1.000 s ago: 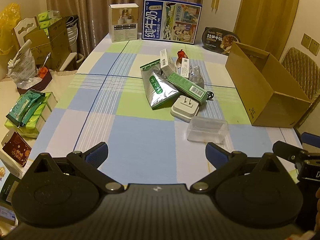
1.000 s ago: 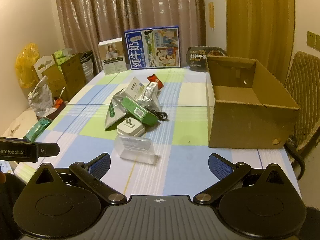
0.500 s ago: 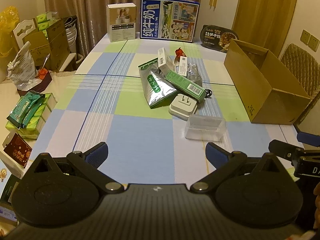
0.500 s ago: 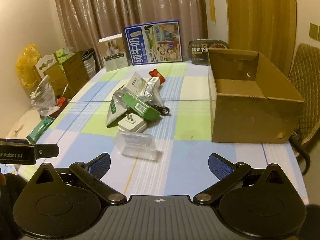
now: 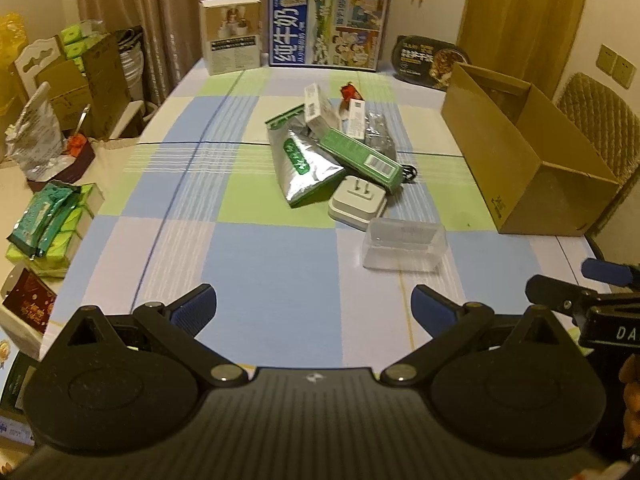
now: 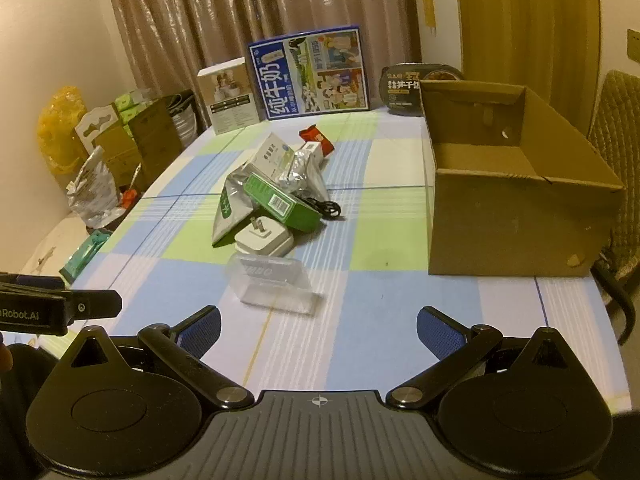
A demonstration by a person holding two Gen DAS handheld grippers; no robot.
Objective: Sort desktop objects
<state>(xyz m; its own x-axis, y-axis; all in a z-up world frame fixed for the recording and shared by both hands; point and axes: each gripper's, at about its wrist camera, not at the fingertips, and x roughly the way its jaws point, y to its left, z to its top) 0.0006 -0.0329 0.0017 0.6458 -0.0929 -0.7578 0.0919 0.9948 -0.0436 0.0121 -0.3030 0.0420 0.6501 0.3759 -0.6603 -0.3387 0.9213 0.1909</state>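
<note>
Hovering short of pile — both grippers (image 5: 313, 306) (image 6: 319, 322) spread wide, empty; take clear case (image 6: 272, 285) first, squarely, into box (image 6: 516, 220).

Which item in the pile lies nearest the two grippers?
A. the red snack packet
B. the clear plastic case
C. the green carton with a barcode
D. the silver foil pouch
B. The clear plastic case sits alone on the near side of the pile, just in front of the white plug adapter, closest to the open right gripper and left gripper.
</note>
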